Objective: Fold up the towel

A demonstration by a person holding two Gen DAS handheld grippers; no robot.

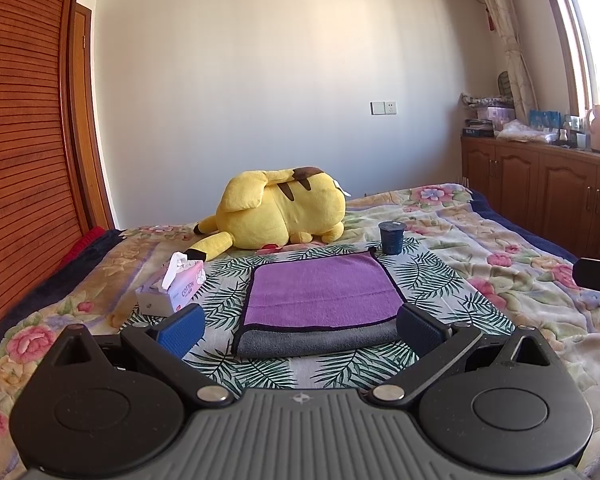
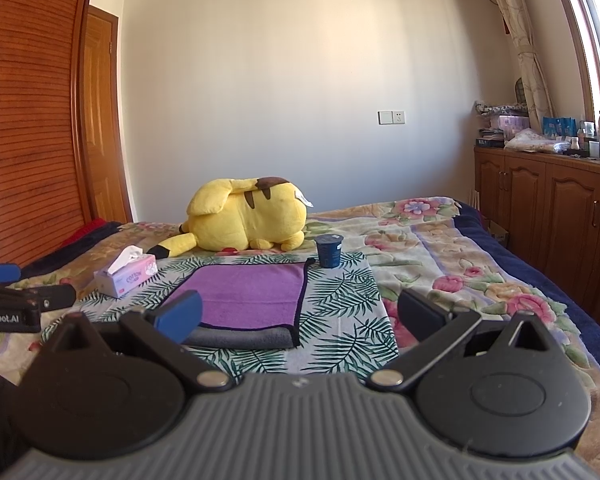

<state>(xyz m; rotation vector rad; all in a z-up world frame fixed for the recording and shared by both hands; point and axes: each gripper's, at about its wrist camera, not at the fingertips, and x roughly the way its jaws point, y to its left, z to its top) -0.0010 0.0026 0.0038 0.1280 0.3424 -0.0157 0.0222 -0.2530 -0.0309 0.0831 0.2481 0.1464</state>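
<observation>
A purple towel (image 1: 320,292) with a grey underside and dark border lies folded flat on a palm-leaf cloth (image 1: 432,276) on the bed. Its grey folded edge faces me. My left gripper (image 1: 300,330) is open and empty, its blue-padded fingers spread either side of the towel's near edge, just short of it. My right gripper (image 2: 300,316) is open and empty; the towel (image 2: 244,296) lies ahead and to its left, and its left fingertip (image 2: 180,316) overlaps the towel's near left part.
A yellow plush toy (image 1: 280,208) lies behind the towel. A dark blue cup (image 1: 391,237) stands at the towel's far right corner. A pink tissue box (image 1: 172,290) sits to the left. Wooden cabinets (image 1: 540,188) line the right wall; a wooden wardrobe (image 1: 24,140) stands left.
</observation>
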